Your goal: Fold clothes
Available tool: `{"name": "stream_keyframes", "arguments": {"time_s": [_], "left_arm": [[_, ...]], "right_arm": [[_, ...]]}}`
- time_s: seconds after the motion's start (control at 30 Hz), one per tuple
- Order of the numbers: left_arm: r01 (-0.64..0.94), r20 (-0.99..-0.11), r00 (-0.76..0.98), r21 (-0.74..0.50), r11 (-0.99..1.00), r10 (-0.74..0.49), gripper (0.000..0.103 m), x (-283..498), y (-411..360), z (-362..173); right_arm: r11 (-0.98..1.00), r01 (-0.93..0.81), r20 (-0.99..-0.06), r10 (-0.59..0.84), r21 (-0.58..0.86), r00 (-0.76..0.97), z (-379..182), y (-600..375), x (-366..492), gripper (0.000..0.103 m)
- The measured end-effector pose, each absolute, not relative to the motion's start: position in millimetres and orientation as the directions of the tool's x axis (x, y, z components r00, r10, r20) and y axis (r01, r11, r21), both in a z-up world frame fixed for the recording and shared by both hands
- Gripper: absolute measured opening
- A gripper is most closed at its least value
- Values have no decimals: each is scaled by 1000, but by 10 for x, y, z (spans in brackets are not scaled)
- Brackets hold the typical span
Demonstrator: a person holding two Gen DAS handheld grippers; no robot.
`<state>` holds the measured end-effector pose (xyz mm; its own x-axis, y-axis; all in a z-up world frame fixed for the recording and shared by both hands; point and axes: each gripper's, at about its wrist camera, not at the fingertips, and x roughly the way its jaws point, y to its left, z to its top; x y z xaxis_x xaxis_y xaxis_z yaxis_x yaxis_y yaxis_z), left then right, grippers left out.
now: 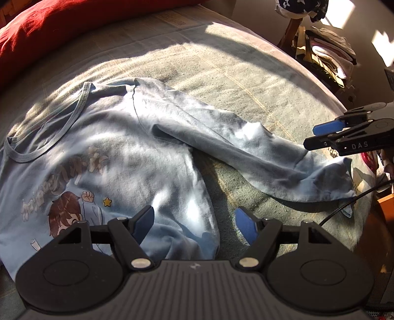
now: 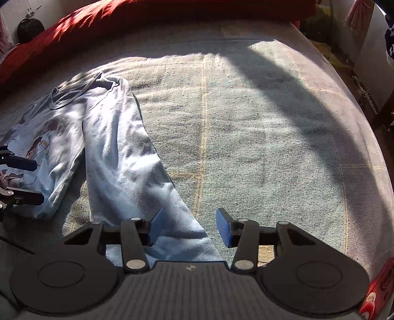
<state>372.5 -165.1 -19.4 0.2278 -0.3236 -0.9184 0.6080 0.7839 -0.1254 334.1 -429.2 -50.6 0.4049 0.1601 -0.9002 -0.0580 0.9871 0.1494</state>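
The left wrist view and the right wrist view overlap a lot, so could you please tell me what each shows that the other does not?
Only the left wrist view shows the sleeve's cuff end, the star in the shirt's print, and the stacked clothes beyond the bed.

Only the right wrist view shows the wide bare stretch of the bed cover to the right of the shirt.

Both show the light blue shirt lying flat with its long sleeve stretched out, the red bedding, and the left gripper and right gripper, both open and holding nothing.

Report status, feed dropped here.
Left gripper open over shirt hem. Right gripper open at sleeve cuff. Nothing blocking.
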Motion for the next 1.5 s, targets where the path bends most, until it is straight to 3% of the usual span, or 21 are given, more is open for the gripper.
{"name": "stream_keyframes", "arguments": {"time_s": [0.27, 0.33, 0.8, 1.0, 1.17, 1.27, 1.37, 1.5], "left_arm": [[596, -920, 231, -122, 794, -315, 73, 3785, -1674, -223], [593, -921, 230, -123, 796, -314, 73, 3803, -1685, -234], [597, -919, 231, -126, 792, -321, 73, 3884, -1716, -220], [595, -914, 244, -123, 795, -324, 73, 3912, -1683, -174], [559, -908, 281, -108, 822, -311, 74, 4004, -1564, -124], [524, -907, 303, -99, 846, -294, 74, 4088, -1473, -102], [497, -908, 312, -95, 862, -280, 74, 4155, -1397, -97], [477, -911, 314, -92, 874, -267, 74, 4204, -1332, -131]], "right_arm": [[973, -144, -922, 217, 179, 320, -759, -4189, 3589, 28], [974, -154, -923, 208, 165, 323, -736, -4148, 3564, 2], [998, -65, -903, 39, 12, 427, -435, -4439, 3763, 2], [996, -74, -905, 75, 48, 418, -380, -4410, 3867, 12], [992, -70, -884, 128, 108, 449, -316, -4397, 4066, 13], [980, -127, -874, 193, 152, 445, -387, -4235, 4304, 15], [963, -184, -862, 258, 195, 437, -458, -4073, 4541, 25], [951, -215, -880, 291, 222, 376, -685, -3898, 4751, 26]]}}
